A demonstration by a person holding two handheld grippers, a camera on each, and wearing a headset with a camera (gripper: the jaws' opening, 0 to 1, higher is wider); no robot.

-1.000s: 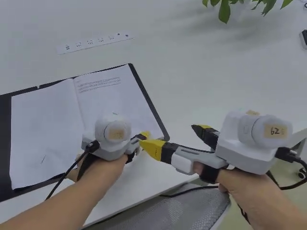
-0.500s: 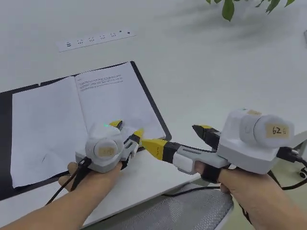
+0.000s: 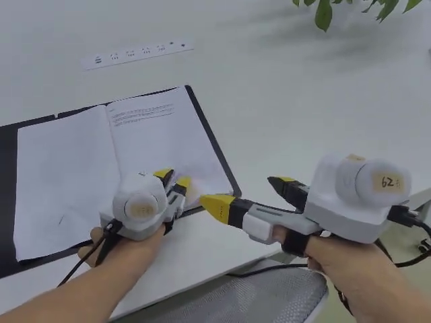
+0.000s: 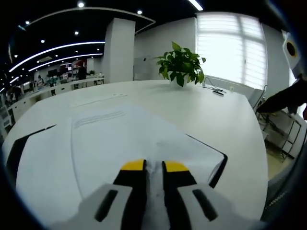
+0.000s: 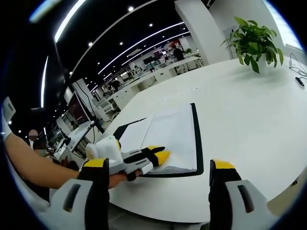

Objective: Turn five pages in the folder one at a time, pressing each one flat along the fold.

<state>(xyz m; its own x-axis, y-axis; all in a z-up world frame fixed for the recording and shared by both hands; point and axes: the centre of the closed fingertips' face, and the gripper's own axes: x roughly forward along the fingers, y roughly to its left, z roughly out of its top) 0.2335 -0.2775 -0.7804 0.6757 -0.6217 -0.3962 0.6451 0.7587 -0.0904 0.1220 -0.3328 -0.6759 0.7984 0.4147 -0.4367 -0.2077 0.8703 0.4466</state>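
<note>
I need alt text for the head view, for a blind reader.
An open folder lies on a white table. The left gripper, jaws close together, is at its right page's near edge; the right gripper, jaws open, hangs beside the folder. A power strip lies behind.

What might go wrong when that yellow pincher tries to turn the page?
The left gripper sits at the right page's bottom corner with its jaws nearly together. It might catch two sheets at once, or crumple the corner. The right gripper hangs open off the folder, so nothing pins the folder down, and a tug might slide it on the white table.
</note>
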